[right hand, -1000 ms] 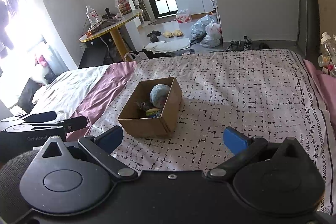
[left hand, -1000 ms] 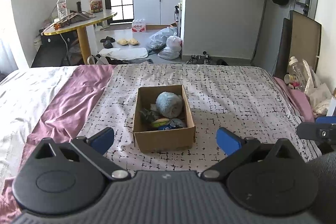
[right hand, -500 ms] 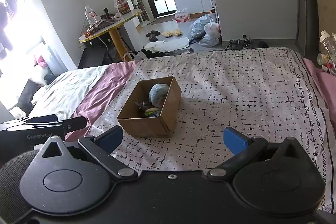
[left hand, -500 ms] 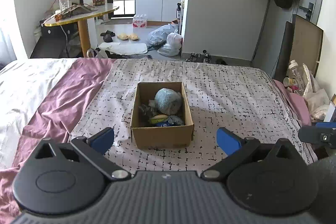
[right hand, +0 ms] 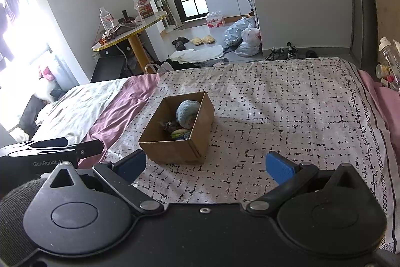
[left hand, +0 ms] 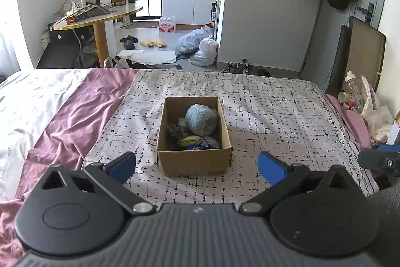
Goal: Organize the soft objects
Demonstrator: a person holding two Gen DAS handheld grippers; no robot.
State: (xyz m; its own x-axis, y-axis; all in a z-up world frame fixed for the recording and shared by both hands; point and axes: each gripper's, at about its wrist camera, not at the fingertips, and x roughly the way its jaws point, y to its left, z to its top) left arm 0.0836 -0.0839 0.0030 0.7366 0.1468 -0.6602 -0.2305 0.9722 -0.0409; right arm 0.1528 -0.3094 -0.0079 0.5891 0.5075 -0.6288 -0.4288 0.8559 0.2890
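A brown cardboard box (left hand: pixel 193 163) (right hand: pixel 172 150) sits on the patterned bedspread (left hand: pixel 275 116) in the middle of the bed. Inside lie a fuzzy blue-grey ball (left hand: pixel 201 119) (right hand: pixel 187 111), a dark grey soft piece (left hand: pixel 175 130) and a yellow-green and blue item (left hand: pixel 193 142). My left gripper (left hand: pixel 196 165) hangs open just short of the box's near wall, holding nothing. My right gripper (right hand: pixel 206 165) is open too, near the box's right corner, empty. Each gripper shows at the edge of the other's view.
A purple sheet (left hand: pixel 75 116) and a white sheet (left hand: pixel 25 101) cover the bed's left side. Bottles and bags (left hand: pixel 360 96) crowd the bed's right edge. Beyond the foot stand a round table (left hand: pixel 100 16), shoes and plastic bags (left hand: pixel 200 46) on the floor.
Both grippers have pulled back and risen slightly, so the box appears a little farther away. The jaws stay open and the box's contents have not moved.
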